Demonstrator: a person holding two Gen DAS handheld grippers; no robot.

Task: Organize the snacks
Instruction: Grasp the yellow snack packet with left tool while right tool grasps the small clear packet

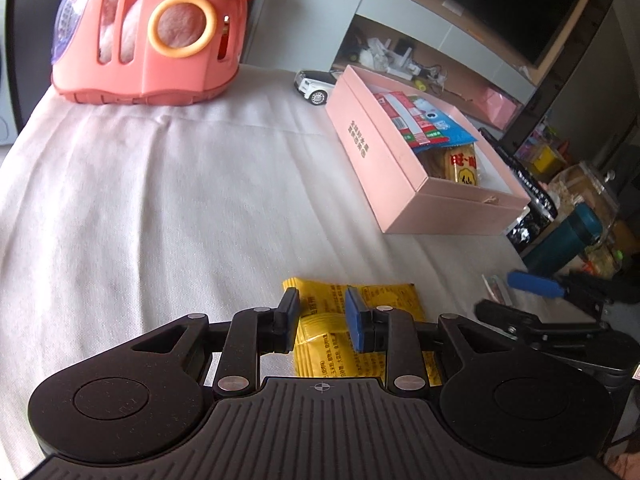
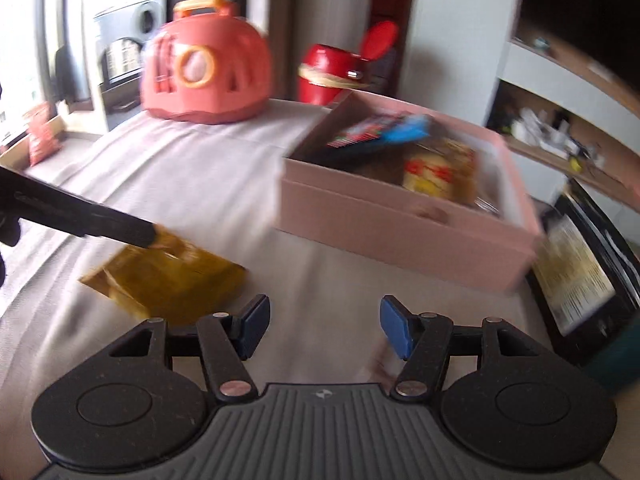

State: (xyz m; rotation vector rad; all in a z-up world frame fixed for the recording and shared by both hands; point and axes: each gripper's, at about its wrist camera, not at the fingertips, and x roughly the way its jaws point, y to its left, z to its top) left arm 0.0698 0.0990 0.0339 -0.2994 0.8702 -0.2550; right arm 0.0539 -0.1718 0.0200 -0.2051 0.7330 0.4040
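Yellow snack packet [image 1: 352, 320] sits between the left gripper's [image 1: 322, 316] blue pads [image 1: 356, 320]; jaws narrow, seemingly pinching it, though contact is not clear from the left wrist view. From the right wrist view the packet looks lifted off the white cloth [image 1: 160, 200]. Right gripper [image 2: 322, 328] stands open, nothing between its pads, low over the cloth. Pink box [image 1: 400, 184] lies far right, holding several snack packs. Coral carrier [image 1: 152, 36] stands far left.
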